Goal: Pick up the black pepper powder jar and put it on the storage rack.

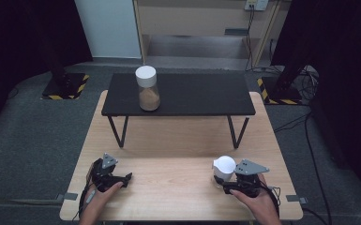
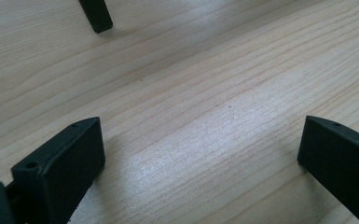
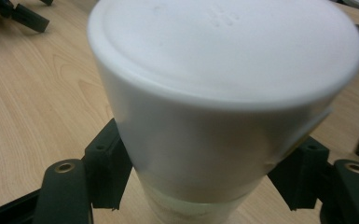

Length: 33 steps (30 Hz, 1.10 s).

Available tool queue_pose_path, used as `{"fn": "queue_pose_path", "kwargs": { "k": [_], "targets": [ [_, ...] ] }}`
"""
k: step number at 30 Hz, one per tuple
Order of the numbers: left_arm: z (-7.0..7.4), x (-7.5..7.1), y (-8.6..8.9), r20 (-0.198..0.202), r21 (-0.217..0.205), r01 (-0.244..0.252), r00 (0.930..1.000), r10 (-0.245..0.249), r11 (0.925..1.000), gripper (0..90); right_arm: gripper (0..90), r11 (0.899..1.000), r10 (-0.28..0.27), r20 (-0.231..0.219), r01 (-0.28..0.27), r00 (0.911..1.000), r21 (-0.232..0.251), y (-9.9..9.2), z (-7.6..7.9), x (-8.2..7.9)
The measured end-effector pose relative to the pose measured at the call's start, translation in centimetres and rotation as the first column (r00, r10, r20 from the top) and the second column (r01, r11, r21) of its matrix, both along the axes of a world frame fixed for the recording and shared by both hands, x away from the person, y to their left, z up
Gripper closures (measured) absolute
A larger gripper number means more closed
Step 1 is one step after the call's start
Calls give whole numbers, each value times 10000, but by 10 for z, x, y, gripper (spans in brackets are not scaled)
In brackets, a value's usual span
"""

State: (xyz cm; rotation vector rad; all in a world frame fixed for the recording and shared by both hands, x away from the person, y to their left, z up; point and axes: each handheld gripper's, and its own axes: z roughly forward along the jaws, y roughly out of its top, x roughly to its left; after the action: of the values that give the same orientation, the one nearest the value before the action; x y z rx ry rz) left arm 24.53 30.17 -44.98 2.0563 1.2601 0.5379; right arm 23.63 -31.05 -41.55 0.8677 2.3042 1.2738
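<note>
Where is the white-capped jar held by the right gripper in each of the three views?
High view: white-capped jar, lower right, between the right gripper jaws.
Left gripper view: not in it.
Right gripper view: jar, centre, clamped.
Shared landmark: the wooden table.

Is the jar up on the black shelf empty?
No, the jar on the black shelf holds a brownish filling in its lower half, under a white lid, as the high view shows.
</note>
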Motion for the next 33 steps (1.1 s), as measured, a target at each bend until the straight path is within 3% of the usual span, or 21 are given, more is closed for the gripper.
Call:
{"fn": "queue_pose_path", "kwargs": {
  "k": [16,33],
  "targets": [
    [0,0,0,-7,-2,2,10000,-2,10000,0,315,10000,10,-43,-10,10000,31,-2,16,23],
    [0,0,0,-12,-2,4,10000,-4,10000,0,315,9995,231,-105,-233,9997,-196,11,43,50]
  ]
}}
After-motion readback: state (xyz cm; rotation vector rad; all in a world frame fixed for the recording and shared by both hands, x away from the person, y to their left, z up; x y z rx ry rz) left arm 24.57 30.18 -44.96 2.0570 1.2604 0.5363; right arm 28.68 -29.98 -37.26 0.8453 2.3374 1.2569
